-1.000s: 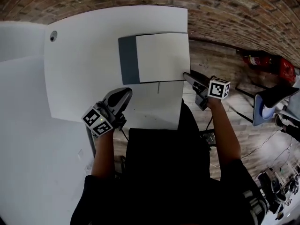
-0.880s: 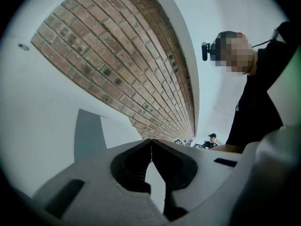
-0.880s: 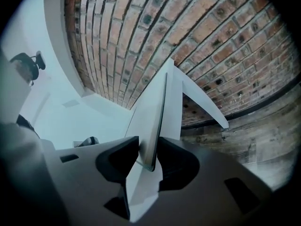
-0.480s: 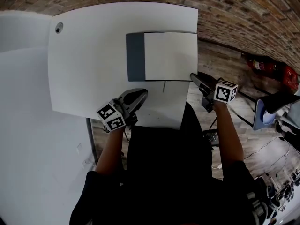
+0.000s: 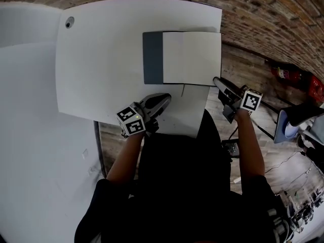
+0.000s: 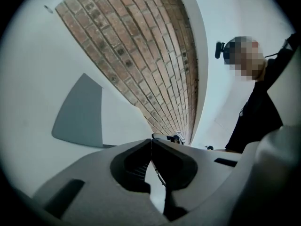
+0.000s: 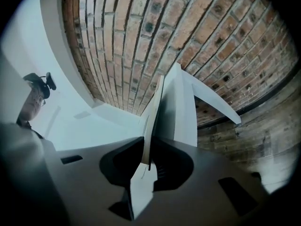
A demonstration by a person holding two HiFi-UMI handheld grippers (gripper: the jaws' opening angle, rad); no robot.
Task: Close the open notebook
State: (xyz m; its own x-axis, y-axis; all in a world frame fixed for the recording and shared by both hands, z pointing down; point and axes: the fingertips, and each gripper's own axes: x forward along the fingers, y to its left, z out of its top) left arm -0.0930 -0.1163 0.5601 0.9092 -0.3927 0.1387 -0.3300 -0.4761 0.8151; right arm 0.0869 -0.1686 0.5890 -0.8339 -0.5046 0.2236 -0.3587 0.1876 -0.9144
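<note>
Notebook (image 5: pixel 191 57) lies open at the far right corner of the white surface (image 5: pixel 101 59), its grey cover showing left of a plain pale page. Fingers of the right gripper (image 5: pixel 218 81) are closing on that page's near edge. The left gripper (image 5: pixel 165 99) is clenched and empty.

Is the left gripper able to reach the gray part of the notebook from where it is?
Probably yes: the left gripper, shut, sits just short of the notebook's gray part, with only bare table between.
</note>
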